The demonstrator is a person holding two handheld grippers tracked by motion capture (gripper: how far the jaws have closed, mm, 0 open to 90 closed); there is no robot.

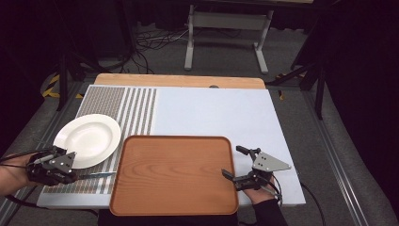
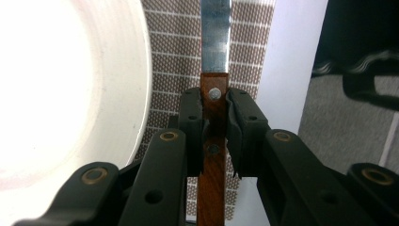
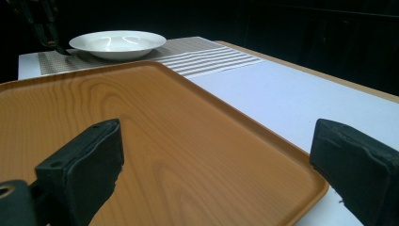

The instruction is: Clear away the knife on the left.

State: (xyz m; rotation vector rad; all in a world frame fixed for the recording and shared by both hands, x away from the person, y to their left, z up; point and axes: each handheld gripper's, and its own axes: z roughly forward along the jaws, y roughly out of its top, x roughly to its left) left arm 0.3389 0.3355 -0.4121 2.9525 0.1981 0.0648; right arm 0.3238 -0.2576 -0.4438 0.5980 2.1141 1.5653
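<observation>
From above, my left gripper (image 1: pixel 70 175) pinches a knife (image 1: pixel 96 175) by its handle; the blade lies level on the striped mat (image 1: pixel 136 106), pointing toward the tray (image 1: pixel 173 174). My left gripper view shows the jaws clamped on the wooden handle, blade running straight ahead beside the plate (image 2: pixel 70 84). My right gripper (image 3: pixel 211 160) stands spread over the tray's corner.

On the bench (image 1: pixel 221 110) a placemat (image 1: pixel 117 101) covers the left part. The plate (image 1: pixel 88 140) sits on that placemat, toward my side. Just right of the plate, at the near edge, lies the tray (image 1: pixel 174 174). My left tongs (image 1: pixel 70 175) sit just in front of the plate, clamped on the handle of a knife (image 1: pixel 96 175) whose blade points toward the tray's left edge. My right tongs (image 1: pixel 235 162) stand spread at the tray's right edge.
</observation>
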